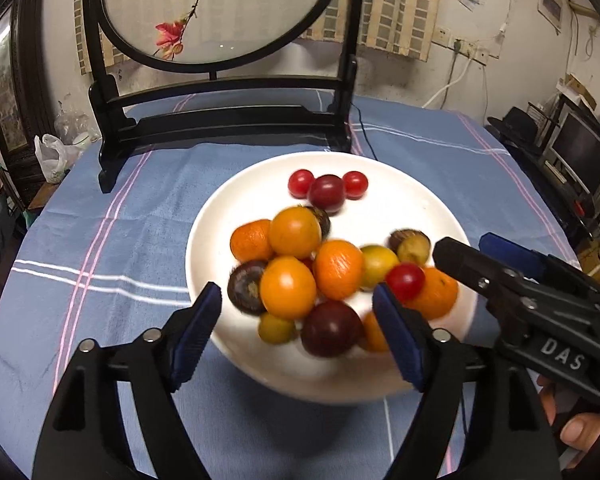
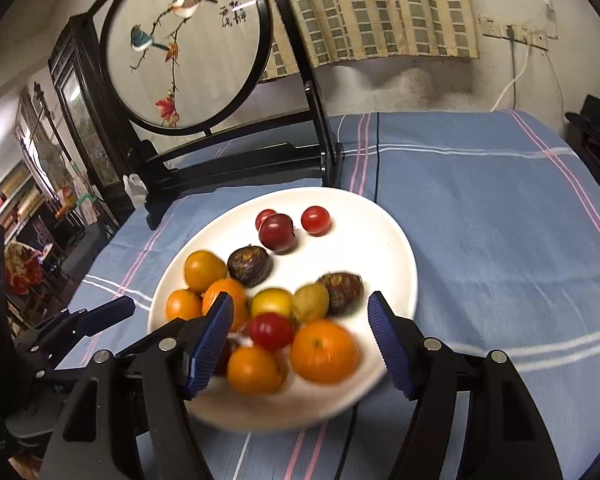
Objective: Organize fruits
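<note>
White plate (image 1: 220, 216) sits mid-worktop on the blue striped cloth (image 1: 100, 240), in front of the embroidered screen stand (image 1: 220, 120). Fruits (image 1: 296, 264) heaped at its near side, likely awaiting sorting by kind; three dark-red ones already grouped at the far rim. Left gripper (image 1: 298, 332) and right gripper (image 2: 300, 338): fingers spread, holding nothing, above the heap. "DAS" legible on the right gripper.

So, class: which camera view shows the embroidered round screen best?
The right wrist view: the round screen appears nearly whole, both birds visible. The left wrist view crops its top, showing only a branch and red leaves.
</note>
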`<state>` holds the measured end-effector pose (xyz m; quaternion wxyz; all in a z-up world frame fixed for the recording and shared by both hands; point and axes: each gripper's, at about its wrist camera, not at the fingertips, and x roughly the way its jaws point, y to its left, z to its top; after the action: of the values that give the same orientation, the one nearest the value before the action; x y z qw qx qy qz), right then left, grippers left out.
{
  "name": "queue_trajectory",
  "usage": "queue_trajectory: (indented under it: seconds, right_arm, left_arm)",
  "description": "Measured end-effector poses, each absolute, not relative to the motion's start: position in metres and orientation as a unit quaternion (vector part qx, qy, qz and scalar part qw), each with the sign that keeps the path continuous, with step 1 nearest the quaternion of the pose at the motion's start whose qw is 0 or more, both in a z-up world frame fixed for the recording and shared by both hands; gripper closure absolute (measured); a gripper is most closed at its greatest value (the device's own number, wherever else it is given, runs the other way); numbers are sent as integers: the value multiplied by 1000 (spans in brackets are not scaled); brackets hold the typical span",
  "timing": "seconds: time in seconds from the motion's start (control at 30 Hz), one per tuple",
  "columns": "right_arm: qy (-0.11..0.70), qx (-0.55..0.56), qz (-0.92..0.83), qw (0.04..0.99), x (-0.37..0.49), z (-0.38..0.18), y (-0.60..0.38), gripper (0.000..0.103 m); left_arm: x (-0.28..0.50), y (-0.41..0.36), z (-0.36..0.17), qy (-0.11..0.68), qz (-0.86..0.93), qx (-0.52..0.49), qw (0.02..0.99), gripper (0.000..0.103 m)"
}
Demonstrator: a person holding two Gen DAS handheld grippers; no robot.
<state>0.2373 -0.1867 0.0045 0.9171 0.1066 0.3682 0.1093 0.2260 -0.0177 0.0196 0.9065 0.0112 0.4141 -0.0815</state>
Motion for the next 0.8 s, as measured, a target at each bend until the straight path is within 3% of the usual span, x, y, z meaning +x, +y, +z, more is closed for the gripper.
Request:
queue_trajectory:
  seconds: [0.3, 0.8]
  right_arm:
    - [353, 128, 82, 923, 169, 9, -210, 19]
    - [359, 119, 72, 923, 106, -21, -217, 18]
  left_arm:
    - [171, -16, 22, 408, -89, 1, 909, 20]
    - [110, 0, 8, 410, -71, 7, 909, 15]
